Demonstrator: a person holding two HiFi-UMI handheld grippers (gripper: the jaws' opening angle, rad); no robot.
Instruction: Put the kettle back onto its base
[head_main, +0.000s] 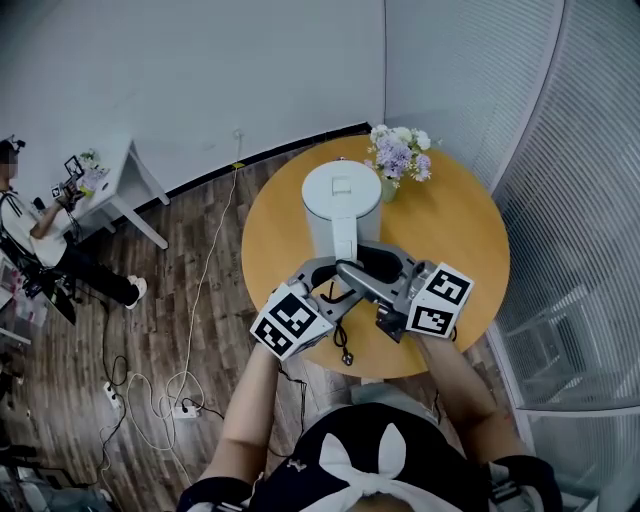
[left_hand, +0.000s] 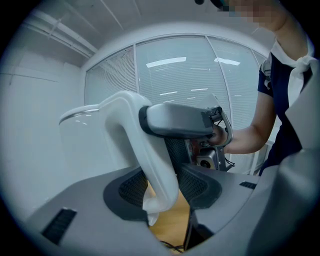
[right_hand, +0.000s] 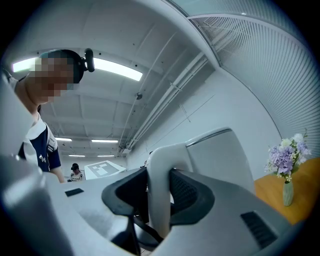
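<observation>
Head view: the white kettle (head_main: 341, 195) is over the middle of the round wooden table (head_main: 460, 240), with a vase of flowers (head_main: 398, 158) just beyond it to the far right. The left gripper (head_main: 322, 276) and right gripper (head_main: 365, 272) meet at its handle (head_main: 340, 238) from the near side. Both have their jaws clamped on the handle.

Left gripper (head_main: 326, 271) and right gripper (head_main: 366, 262) grey plastic, black mesh pads (left_hand: 131, 190), black-white marker cubes (head_main: 291, 321) (one each). Top (head_main: 335, 440) dark navy, short sleeves (head_main: 515, 478), white bow collar (head_main: 366, 462).
</observation>
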